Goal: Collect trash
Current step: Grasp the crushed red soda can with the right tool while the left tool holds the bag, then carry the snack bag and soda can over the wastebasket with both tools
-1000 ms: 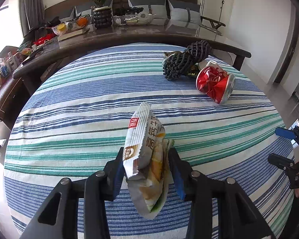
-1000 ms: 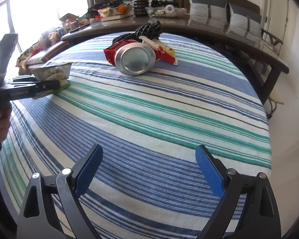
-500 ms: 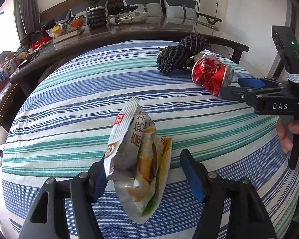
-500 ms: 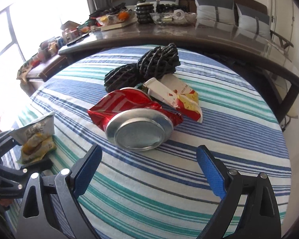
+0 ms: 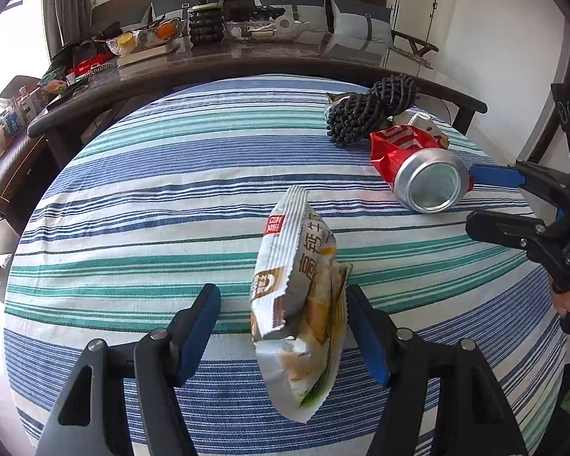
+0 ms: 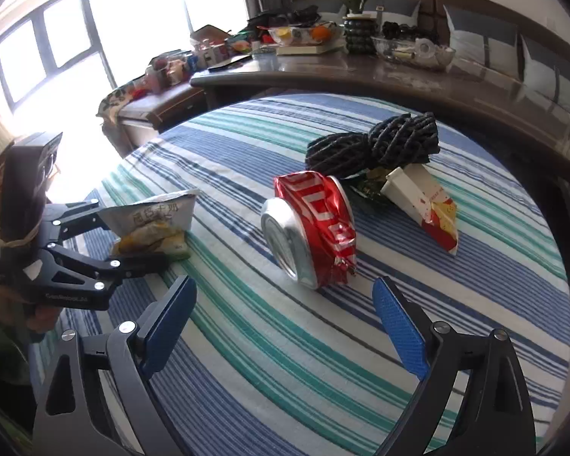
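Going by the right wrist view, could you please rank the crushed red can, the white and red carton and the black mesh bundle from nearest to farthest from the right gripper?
1. Crushed red can: straight ahead of the right gripper, on its side.
2. White and red carton: behind the can, to the right.
3. Black mesh bundle: farthest back, behind both.

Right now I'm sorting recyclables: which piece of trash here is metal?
The crushed red can, lying on its side with its silver base showing; the snack wrapper and small carton aren't.
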The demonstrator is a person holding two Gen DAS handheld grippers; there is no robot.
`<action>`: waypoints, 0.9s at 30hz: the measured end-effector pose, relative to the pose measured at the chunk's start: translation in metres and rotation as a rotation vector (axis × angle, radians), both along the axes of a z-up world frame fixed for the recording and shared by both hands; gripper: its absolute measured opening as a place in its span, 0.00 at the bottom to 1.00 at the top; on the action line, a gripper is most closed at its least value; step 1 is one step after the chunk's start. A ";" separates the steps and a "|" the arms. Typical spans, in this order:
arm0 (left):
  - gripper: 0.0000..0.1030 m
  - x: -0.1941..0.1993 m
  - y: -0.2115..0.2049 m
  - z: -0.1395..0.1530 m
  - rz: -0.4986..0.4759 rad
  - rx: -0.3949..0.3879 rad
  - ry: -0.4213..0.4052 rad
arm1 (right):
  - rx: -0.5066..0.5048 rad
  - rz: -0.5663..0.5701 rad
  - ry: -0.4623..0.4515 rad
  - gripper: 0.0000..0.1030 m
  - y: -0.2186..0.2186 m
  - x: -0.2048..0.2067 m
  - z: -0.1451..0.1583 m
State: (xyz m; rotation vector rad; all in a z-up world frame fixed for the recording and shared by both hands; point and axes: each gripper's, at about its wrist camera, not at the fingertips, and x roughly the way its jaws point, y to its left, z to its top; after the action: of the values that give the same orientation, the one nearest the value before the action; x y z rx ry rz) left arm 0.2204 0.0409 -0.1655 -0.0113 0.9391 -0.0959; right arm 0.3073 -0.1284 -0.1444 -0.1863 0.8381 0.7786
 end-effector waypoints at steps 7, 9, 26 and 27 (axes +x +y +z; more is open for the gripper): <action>0.67 -0.001 -0.003 -0.001 -0.014 0.020 -0.003 | -0.115 0.066 0.006 0.93 0.013 0.043 -0.002; 0.67 -0.001 -0.003 -0.001 -0.018 0.017 0.000 | -0.163 0.121 0.011 0.93 0.020 0.048 -0.006; 0.34 -0.011 -0.017 0.007 -0.104 -0.130 0.012 | -0.097 -0.162 0.014 0.55 -0.049 -0.032 0.014; 0.34 -0.016 -0.024 0.007 -0.125 -0.139 0.013 | -0.103 -0.209 0.008 0.55 -0.059 -0.047 0.014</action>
State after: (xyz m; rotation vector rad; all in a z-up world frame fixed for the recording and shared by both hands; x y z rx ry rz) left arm 0.2045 0.0167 -0.1581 -0.0817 0.9446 -0.2767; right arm 0.2602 -0.1875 -0.1305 -0.1840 0.8906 0.5412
